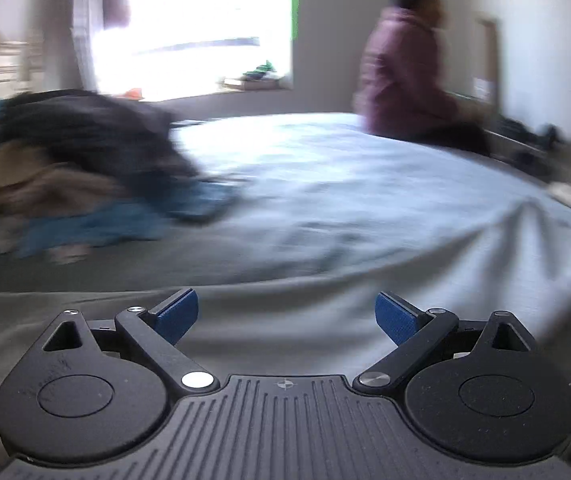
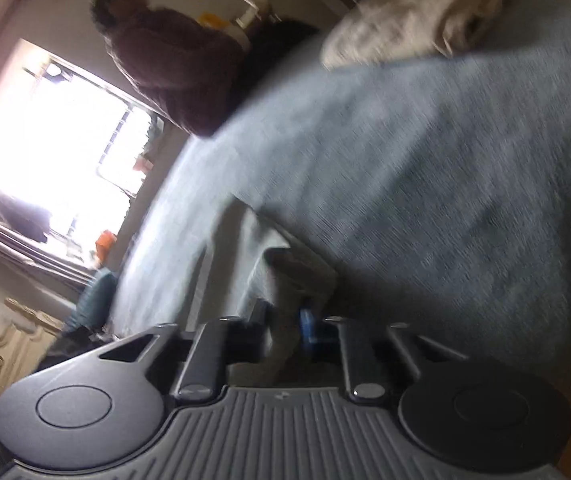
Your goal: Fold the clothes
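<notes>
My left gripper [image 1: 286, 314] is open and empty, low over a grey-green garment [image 1: 85, 320] that lies flat on the bed just under its fingers. A pile of dark, tan and blue clothes [image 1: 85, 168] sits at the left of the bed. My right gripper [image 2: 287, 326] is rolled sideways and shut on a fold of grey-green cloth [image 2: 285, 276], which rises from between its fingers and trails over the bed. The blue pad [image 2: 306, 326] of one finger shows beside the cloth. Both views are motion-blurred.
The bed has a pale blue-grey sheet [image 1: 345, 184]. A person in a purple jacket [image 1: 401, 68] sits at its far edge, also in the right wrist view [image 2: 173, 68]. A bright window [image 1: 193, 28] is behind. A cream cloth heap [image 2: 417, 16] lies on the bed.
</notes>
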Motion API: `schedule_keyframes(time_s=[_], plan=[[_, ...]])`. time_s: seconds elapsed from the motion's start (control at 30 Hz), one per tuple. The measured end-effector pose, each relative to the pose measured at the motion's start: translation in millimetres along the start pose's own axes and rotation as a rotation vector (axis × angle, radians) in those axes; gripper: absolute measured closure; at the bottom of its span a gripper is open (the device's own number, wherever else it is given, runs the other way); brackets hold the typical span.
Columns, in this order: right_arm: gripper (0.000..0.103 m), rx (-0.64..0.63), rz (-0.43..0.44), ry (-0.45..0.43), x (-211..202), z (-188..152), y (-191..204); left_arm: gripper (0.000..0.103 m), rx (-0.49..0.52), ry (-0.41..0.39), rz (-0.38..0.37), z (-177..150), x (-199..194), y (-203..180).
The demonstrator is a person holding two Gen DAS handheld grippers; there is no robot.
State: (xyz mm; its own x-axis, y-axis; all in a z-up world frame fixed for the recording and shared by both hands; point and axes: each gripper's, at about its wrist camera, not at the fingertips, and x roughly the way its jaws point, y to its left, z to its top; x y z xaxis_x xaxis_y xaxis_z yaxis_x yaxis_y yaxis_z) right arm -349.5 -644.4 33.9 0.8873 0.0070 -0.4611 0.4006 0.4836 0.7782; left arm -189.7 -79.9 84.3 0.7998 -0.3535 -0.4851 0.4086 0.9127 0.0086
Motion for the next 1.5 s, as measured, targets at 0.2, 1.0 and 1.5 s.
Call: schedule_keyframes(time_s=[0.2,1.0,1.5], plan=[[0.095,-0.003,0.129,-0.005,27,15,38,0.007,-0.057,0.041,-0.120,-14,3,-26],[0.068,-0.690,-0.046,0.194,38,-128,129,0.007,0.016,0.109,-0.211,-51,-2,-33],[0.071,-0.894,0.044,0.252,57,-209,187,0.007,0.265,0.057,0.024,-72,0,-47]])
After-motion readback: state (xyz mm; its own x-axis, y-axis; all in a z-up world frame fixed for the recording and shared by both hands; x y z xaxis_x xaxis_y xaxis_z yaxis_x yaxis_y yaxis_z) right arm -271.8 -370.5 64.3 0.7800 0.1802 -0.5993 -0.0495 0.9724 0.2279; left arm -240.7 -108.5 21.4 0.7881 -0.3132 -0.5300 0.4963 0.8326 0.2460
